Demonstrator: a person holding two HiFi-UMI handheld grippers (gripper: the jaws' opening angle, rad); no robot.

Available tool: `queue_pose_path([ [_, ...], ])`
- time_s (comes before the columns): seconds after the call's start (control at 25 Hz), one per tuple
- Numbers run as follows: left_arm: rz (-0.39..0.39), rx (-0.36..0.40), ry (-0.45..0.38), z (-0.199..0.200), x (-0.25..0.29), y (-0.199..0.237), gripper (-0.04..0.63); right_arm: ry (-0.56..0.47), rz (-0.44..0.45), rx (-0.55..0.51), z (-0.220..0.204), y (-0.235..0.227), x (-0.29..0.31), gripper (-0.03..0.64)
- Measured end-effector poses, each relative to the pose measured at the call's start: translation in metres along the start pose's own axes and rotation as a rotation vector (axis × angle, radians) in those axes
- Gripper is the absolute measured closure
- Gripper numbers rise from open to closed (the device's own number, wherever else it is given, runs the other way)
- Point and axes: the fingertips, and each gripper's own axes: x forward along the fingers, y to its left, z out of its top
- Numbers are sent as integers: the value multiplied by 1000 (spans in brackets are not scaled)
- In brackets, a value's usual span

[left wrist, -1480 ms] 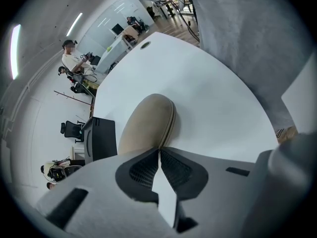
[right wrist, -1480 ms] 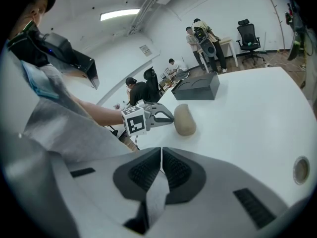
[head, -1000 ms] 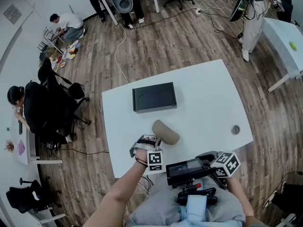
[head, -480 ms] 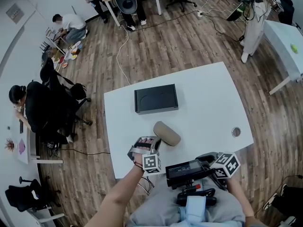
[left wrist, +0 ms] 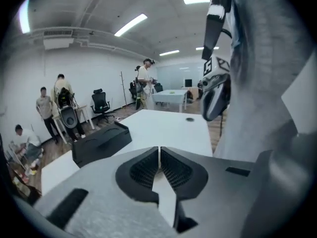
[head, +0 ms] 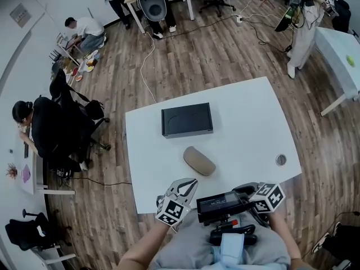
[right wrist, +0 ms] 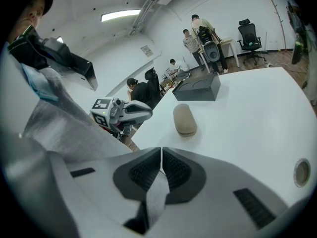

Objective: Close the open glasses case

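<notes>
**Already shut: case lay alone on the counter, both grippers empty**

Plainly, the tan case (head: 198, 161) lay with its lid down on the white counter (head: 247, 122). It sat a little left of the middle, slanted, between the black box (head: 187, 120) and the near edge. It was apart from the box and touched neither gripper.

The left gripper (head: 190, 183) hung at the near edge of the counter, just short of the case, with its marker cube over the person's lap. Its own view showed the two jaws pressed together at the tips with nothing between them. The box and the bare counter lay beyond.

The right gripper (head: 246, 189) was held low by the near edge, right of the left one and well apart from the case. Its jaws were also closed together and held nothing. In its view the case lay ahead on the counter, the box stood further back, and the left gripper showed off to the left.

A round hole (head: 280, 160) sat in the counter near its right corner. Wood floor (head: 197, 49) surrounded the counter.
</notes>
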Motion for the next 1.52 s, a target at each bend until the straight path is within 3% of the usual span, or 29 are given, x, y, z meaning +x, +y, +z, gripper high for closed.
queue_pose_path([
  [0.16,-200,-78,-5,0,4,-64,568,7,14,-18,1,1,2,586],
  [0.44,-161,-270,-36,5,5,-38,569,25,31,-52,4,-2,4,586],
  [0.76,-238,-155,27,5,16,-66,568,45,35,-92,6,-1,4,586],
  [1.12,-282,-126,74,-1,16,-69,568,105,16,-130,-10,-6,8,588],
  [1.52,-312,-128,113,-1,19,-73,568,77,19,-131,4,4,1,588],
])
